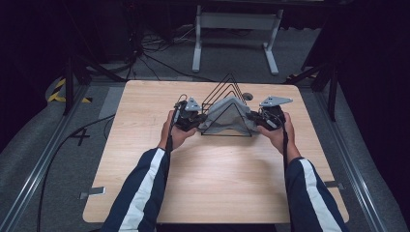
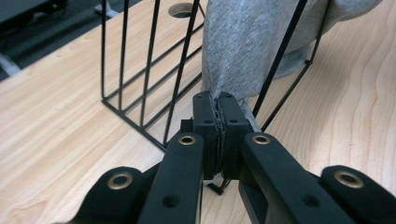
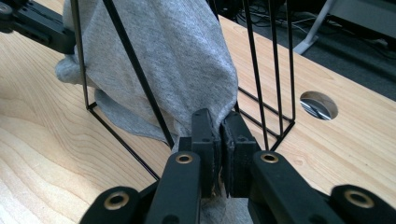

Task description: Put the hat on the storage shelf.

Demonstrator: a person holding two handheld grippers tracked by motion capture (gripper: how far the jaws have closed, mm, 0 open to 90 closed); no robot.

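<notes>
On the wire rack (image 1: 227, 108), both fingers (image 2: 205, 121) clamping grey cloth (image 1: 225, 118)

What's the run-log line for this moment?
left gripper: shut on grey cloth | right gripper: shut on grey cloth | cloth draped over black wire rack | on table

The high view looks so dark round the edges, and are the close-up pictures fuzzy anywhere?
High view: light falls on the table, the floor around fades to black, and the grey cloth looks soft. Left gripper view: the cloth's weave is sharp, the black jaws at the bottom blurry. Right gripper view: the wire rack is crisp, the far background hazy.
</notes>
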